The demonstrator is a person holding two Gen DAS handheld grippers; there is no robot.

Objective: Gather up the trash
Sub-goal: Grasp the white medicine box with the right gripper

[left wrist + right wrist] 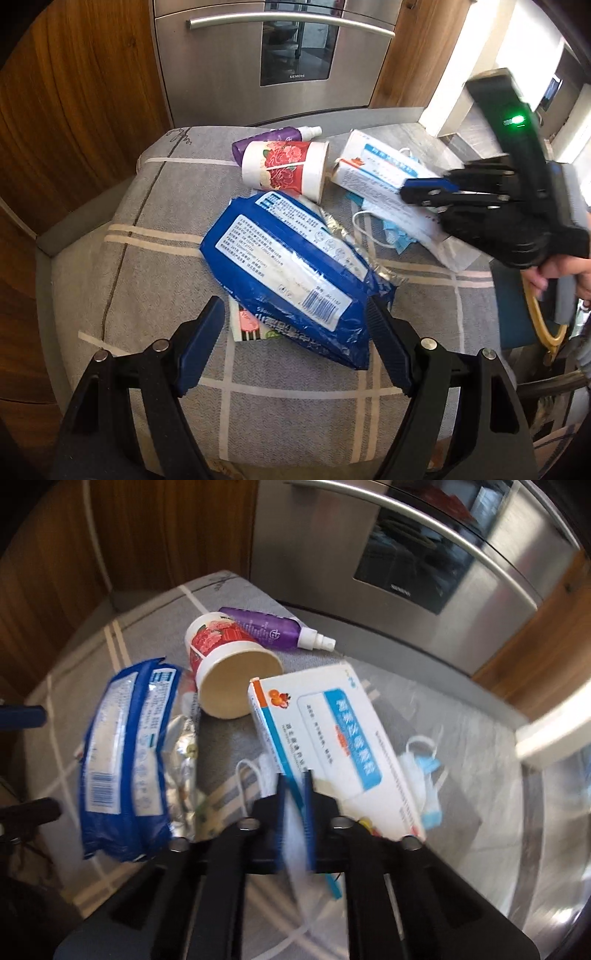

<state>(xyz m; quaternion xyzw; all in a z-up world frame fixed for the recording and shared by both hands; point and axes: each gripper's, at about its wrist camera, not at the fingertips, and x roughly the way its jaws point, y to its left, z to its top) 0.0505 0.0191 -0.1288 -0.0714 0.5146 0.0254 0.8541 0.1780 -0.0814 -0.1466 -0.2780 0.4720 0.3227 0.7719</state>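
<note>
Black right gripper (pixel 295 805) tilted down, pinching face mask (pixel 295 845)

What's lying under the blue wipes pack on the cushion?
Under the blue wipes pack, a flat white printed packet pokes out at its near edge and crinkled silver foil at its side. The pack covers the rest of both.

glossy blue plastic wipes pack (pixel 295 273), paper cup (pixel 284 168), matt woven cloth (pixel 295 413), brushed-metal oven (pixel 221 74).

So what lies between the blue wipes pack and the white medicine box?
In the right wrist view, crumpled silver foil beside the blue wipes pack, then bare grey cloth and a white mask loop before the white medicine box.
</note>
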